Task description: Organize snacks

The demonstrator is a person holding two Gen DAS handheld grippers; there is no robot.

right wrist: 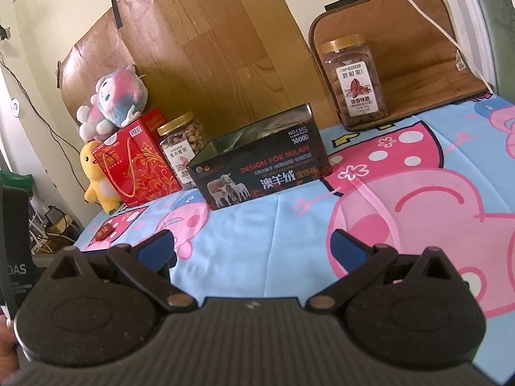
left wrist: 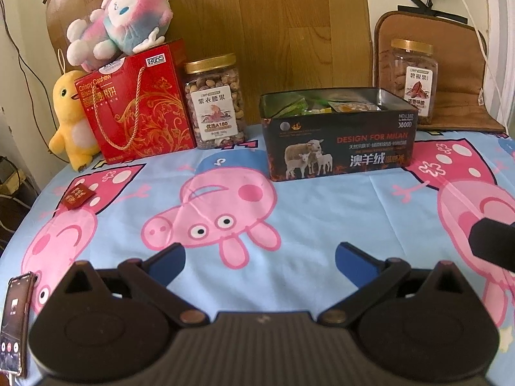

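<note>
Both grippers are hovering low over the cartoon-print tablecloth (left wrist: 322, 206), near edge of the table, nothing between their fingers. Left gripper (left wrist: 260, 262): jaws spread wide, blue pads showing, empty. Right gripper (right wrist: 252, 249): likewise spread wide and empty.

Loose item: one small red snack packet (left wrist: 78, 195) is lying flat on the cloth at the far-left part of the table, well apart from the open black tin (left wrist: 338, 148), which is sitting far-centre and already holding several wrapped packets.

Key relation: from the left gripper the packet is lying ahead and well to the left; from the right gripper it is also lying to the left, just beyond the left finger (right wrist: 105, 232). Left hand is judged the nearer one. The packet is sitting turned on the cloth, corners toward near and far, so its long axis cannot be told for sure.

Judgement: next move is probably the left gripper swinging left, closing across the packet's short side, then carrying it right to the tin.

Bystanders at far left: red gift box (left wrist: 138, 109) and nut jar (left wrist: 214, 103). A second jar (left wrist: 413, 77) is standing far right.
</note>
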